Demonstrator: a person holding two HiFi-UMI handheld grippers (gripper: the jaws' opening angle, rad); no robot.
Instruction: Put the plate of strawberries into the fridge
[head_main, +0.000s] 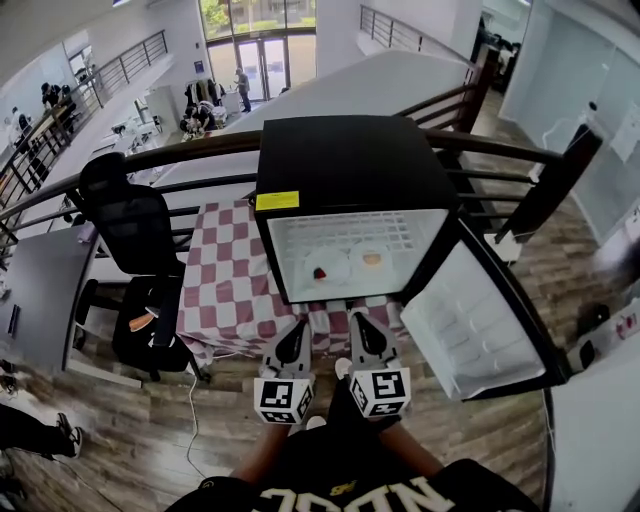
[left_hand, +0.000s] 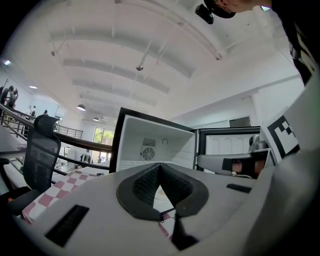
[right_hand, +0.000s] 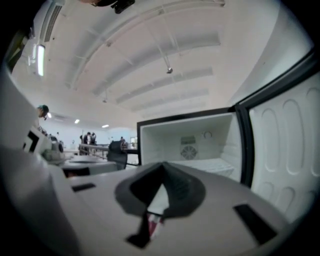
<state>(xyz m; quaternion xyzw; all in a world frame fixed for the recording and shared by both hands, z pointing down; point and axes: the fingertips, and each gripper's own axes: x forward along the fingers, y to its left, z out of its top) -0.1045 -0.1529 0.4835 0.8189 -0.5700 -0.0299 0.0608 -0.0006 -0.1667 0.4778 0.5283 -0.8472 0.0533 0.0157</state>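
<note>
Strawberry plate (head_main: 335, 273), in fridge (head_main: 350, 160) (beyond right gripper (head_main: 359, 314))

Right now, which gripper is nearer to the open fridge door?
Right. The right gripper is just left of the fridge door in the head view; the left gripper is beyond it, nearer the checkered tablecloth.

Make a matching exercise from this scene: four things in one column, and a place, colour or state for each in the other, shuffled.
1. fridge door
2. strawberry plate
3. tablecloth
4. office chair

A. farthest left
B. inside the fridge
C. swung open
D. red and white checks

Pairs: 1-C, 2-B, 3-D, 4-A
</note>
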